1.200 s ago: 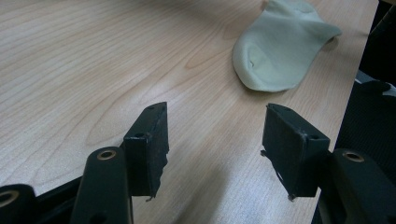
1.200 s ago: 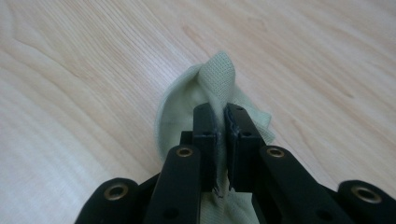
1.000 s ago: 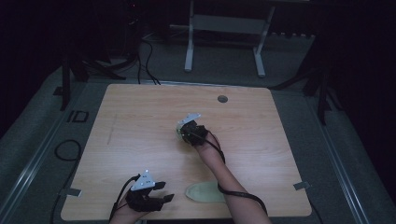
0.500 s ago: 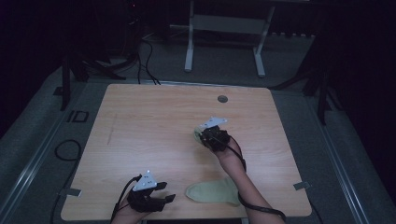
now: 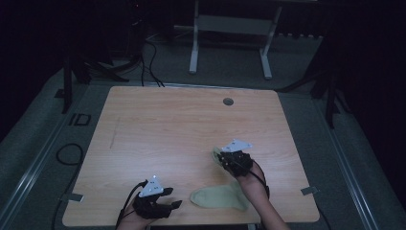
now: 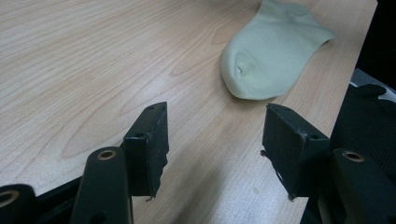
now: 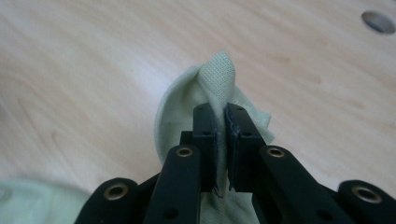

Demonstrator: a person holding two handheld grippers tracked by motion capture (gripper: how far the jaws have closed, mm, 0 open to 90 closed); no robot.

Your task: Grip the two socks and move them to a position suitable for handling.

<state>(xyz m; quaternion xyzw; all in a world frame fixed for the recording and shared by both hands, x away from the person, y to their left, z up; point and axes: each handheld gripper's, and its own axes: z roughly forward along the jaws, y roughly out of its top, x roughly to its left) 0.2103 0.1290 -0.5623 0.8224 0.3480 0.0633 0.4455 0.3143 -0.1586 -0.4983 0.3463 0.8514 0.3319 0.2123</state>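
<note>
A pale green sock [image 5: 218, 197] lies flat near the table's front edge, and it also shows ahead of the left jaws [image 6: 271, 51]. My left gripper [image 5: 172, 198] rests at the front left with its jaws open [image 6: 215, 140] and nothing between them, pointing at that sock's toe. My right gripper [image 5: 224, 160] is shut on a second pale green sock [image 5: 218, 155], just behind the flat one. Its pads pinch a fold of the fabric [image 7: 219, 79], which bunches up around the closed jaws [image 7: 221, 116]. The flat sock's edge [image 7: 28, 200] lies at the lower left there.
The wooden table [image 5: 158, 124] has a round cable hole [image 5: 228, 101] near its back edge, also in the right gripper view [image 7: 378, 21]. A metal frame [image 5: 230, 24] and floor cables [image 5: 143, 52] lie beyond the table. Dark floor surrounds it.
My right gripper has carried its sock to the right and toward the front edge. The flat sock lies more exposed. The left gripper has stayed in place.
</note>
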